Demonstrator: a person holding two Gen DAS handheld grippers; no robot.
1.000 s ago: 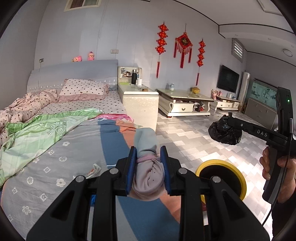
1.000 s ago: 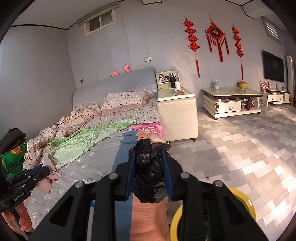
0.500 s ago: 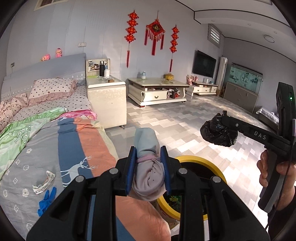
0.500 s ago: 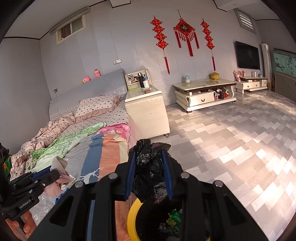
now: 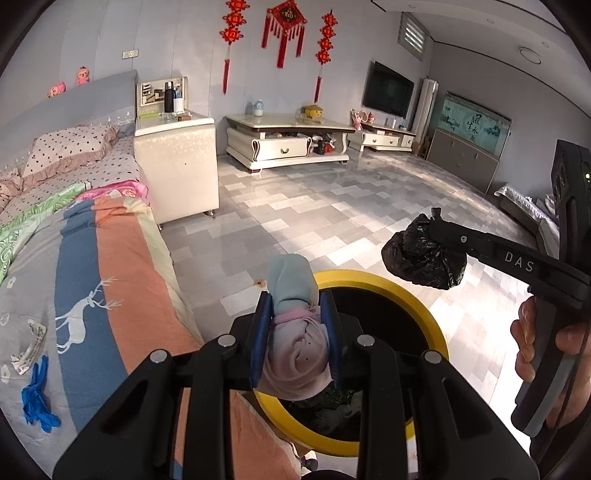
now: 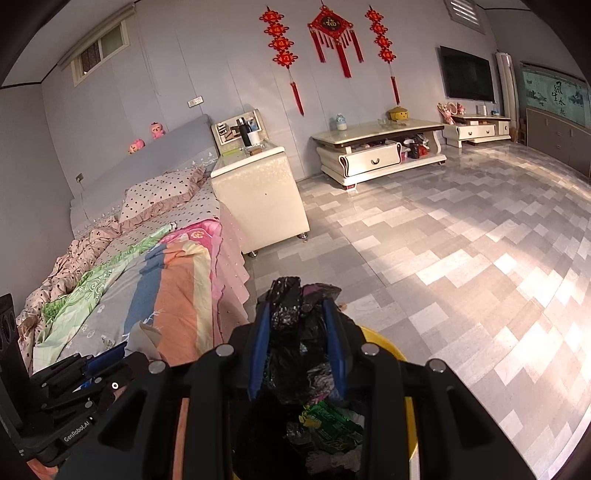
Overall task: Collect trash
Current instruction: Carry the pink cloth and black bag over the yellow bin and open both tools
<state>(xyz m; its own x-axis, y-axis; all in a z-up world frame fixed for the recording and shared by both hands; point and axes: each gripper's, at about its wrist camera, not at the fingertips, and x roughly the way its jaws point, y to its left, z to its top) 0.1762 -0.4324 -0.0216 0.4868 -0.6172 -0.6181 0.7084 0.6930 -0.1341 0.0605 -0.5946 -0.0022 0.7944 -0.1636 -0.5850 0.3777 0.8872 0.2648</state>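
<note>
My left gripper [image 5: 295, 332] has its jaws clenched on a crumpled pink-and-grey cloth wad [image 5: 295, 347] above the yellow-rimmed round trash bin [image 5: 417, 295]. My right gripper [image 6: 297, 343] jaws grip a crinkled glossy black plastic bag [image 6: 295, 332] over the same bin.

I read this as a home — one bed-sitting room. Around the bed [image 6: 147, 266] with rumpled quilts: a white nightstand [image 6: 258, 199] at its head, a low TV cabinet [image 6: 376, 155] beyond, a wall-mounted television [image 6: 467, 74] farther right — red knot hangings [image 6: 332, 33] above.
</note>
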